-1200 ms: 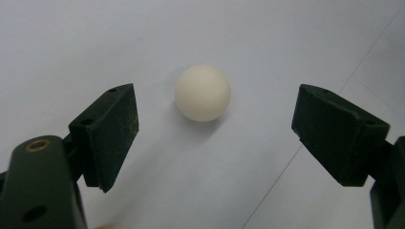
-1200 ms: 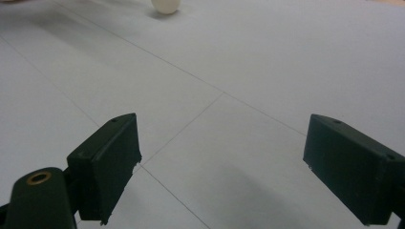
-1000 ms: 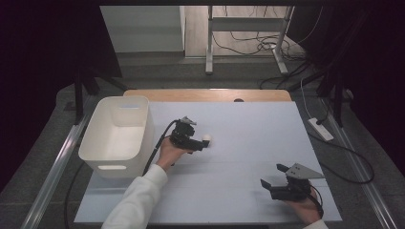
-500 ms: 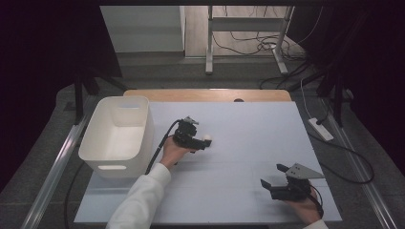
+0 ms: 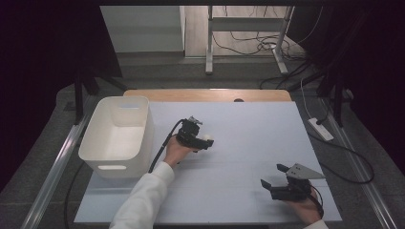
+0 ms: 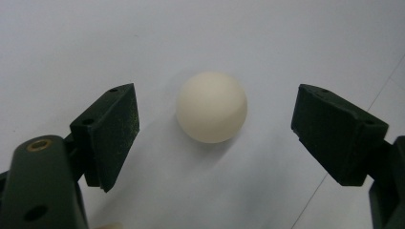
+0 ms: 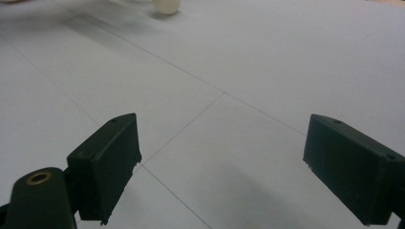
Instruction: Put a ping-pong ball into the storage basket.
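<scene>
A white bin (image 5: pixel 117 136) was seen at the left of the desk (image 5: pixel 248 129), its visible inside bare. The cream ball (image 6: pixel 211 107) was found resting on the desk sheet right of the bin, between the parted fingers (image 6: pixel 112 129) of the left gripper (image 5: pixel 206 142), with clear gaps on both sides and neither pad touching it. The right gripper (image 5: pixel 273 175) was held low over the near right part of the desk, well apart from the ball, its fingers (image 7: pixel 107 162) spread with nothing between them.
</scene>
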Tool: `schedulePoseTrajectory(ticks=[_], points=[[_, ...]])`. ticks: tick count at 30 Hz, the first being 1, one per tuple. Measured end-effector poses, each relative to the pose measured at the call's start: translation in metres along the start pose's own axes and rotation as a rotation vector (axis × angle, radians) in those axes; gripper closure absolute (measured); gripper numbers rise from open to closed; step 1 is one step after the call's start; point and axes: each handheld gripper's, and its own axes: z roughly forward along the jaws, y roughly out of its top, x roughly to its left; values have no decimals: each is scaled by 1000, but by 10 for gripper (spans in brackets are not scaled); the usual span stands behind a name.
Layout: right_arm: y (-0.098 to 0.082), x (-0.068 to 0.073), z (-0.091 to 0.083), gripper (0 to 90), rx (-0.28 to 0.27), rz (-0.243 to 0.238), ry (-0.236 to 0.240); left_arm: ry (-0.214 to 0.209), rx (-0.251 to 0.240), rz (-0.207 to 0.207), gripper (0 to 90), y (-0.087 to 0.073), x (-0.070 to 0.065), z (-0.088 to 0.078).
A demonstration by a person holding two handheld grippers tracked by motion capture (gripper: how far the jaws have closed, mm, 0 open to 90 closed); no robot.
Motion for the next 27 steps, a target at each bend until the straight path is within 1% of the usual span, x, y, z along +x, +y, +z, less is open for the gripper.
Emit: schedulePoseTrajectory(ticks=[1, 5, 11, 16, 20, 27], points=[[0, 0, 0, 119, 0, 0, 0, -1, -3, -8, 180, 1, -1, 2], [0, 0, 0, 119, -3, 3, 1, 9, -1, -2, 188, 2, -1, 4], [0, 0, 0, 119, -2, 4, 1, 21, 4, -18, 196, 2, 2, 10], [0, 0, 0, 119, -2, 4, 0, 22, 9, -19, 220, 1, 3, 14], [-1, -1, 0, 119, -1, 4, -1, 15, 16, -10, 256, 1, 2, 16], [-1, -1, 0, 120, 1, 5, -2, 4, 21, -19, 336, 0, 3, 18]])
